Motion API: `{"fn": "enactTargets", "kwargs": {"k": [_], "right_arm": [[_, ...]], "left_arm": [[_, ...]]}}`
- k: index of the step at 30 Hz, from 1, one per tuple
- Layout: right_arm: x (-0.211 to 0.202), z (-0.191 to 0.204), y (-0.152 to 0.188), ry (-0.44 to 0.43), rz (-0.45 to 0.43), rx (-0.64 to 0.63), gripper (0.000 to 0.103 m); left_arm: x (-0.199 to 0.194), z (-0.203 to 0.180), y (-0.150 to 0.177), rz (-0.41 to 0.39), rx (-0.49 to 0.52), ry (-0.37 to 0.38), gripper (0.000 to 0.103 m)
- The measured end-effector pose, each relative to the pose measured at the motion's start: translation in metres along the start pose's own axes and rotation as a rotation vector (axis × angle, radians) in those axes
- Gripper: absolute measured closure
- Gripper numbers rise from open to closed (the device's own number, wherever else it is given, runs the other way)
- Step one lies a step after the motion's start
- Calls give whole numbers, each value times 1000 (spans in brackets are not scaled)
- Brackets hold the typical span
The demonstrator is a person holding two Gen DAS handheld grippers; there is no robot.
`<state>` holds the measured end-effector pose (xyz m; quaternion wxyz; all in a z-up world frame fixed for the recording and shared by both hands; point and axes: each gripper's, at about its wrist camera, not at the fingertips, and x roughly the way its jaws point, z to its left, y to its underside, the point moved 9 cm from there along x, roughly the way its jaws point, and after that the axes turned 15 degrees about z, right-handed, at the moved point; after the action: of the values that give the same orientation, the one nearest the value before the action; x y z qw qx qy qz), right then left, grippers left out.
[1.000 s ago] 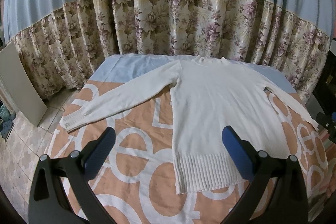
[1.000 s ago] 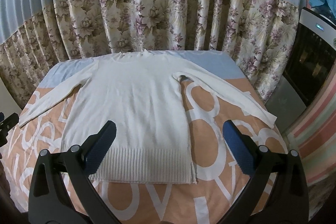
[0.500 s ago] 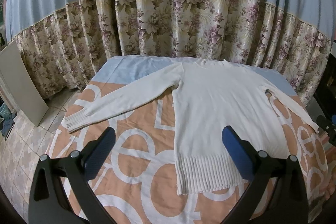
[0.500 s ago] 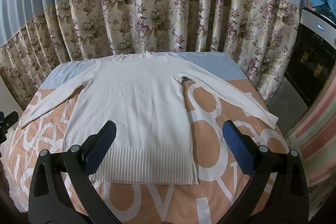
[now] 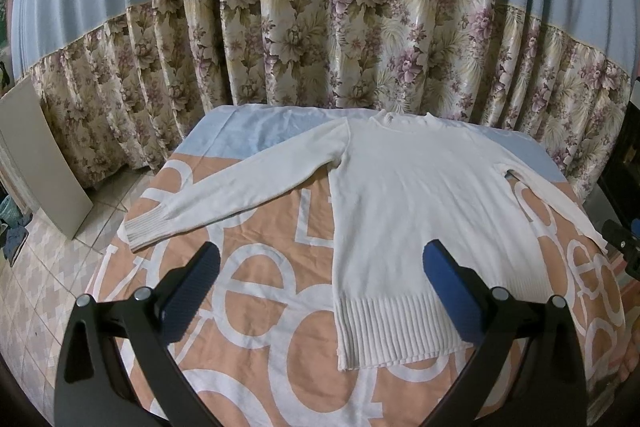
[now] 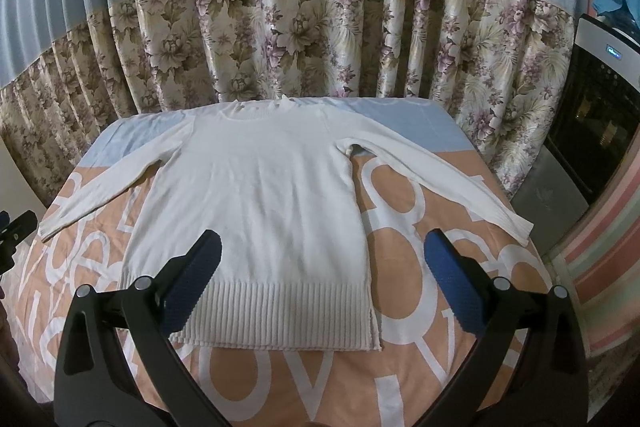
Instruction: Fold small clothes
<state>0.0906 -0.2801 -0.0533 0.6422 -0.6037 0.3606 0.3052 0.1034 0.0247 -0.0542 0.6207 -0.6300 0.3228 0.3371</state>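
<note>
Floral curtain [image 6: 304,39] behind, white sweater [image 6: 256,195] flat, tongs parted above hem.

A white sweater [image 5: 412,211] lies flat and face up on the surface [image 5: 256,311], which is covered by an orange cloth with big white letters; its sleeves are spread to both sides and its ribbed hem is nearest. The left hand-held gripper [image 5: 320,287] hovers above the near edge, jaws wide apart and empty. A flowered curtain [image 5: 320,39] hangs behind.

Only the flat sweater [image 6: 256,203] lies on the bedspread [image 6: 420,379]; curtain [image 6: 320,39] bounds its far edge.
</note>
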Motion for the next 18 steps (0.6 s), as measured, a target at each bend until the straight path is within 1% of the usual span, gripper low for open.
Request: {"fn": "enactTargets", "kwargs": {"k": [12,18], "right_arm": [[1,1,0,-1,2,-4,3],[4,1,0,1,4,-9,3]], "left_arm": [[0,7,8,-2,-12,-2,2],[0,6,7,1,-12,-1,2]]}}
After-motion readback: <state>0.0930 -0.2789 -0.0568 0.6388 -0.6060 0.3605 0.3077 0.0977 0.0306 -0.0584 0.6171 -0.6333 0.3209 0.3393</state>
